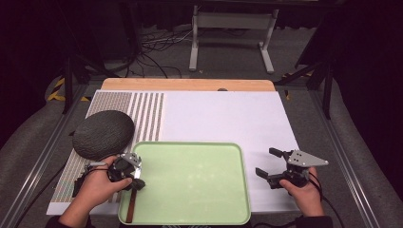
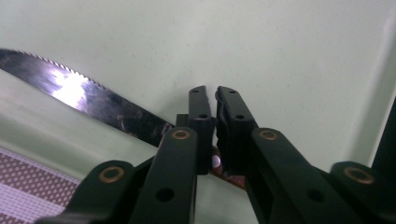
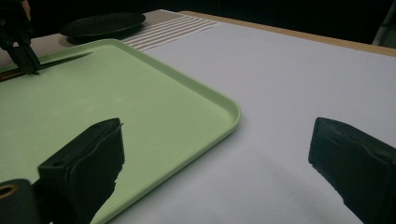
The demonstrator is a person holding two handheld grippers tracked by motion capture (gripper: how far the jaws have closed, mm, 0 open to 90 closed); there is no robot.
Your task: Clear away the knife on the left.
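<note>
The knife (image 2: 88, 100) lies along the left edge inside the green tray (image 1: 199, 209), serrated blade pointing away from the person. The left gripper (image 2: 215, 100) is clamped, apparently on the knife's handle end. The right gripper (image 1: 267, 166) is spread wide above the white mat (image 1: 223, 114), right of the tray.

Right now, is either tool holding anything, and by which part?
The left tool grips the serrated knife where blade meets brown handle. The right tool is open, holding nothing.

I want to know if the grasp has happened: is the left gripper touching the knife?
Touching. In the left gripper view, the left gripper has its jaws closed on the knife at the handle end.
</note>
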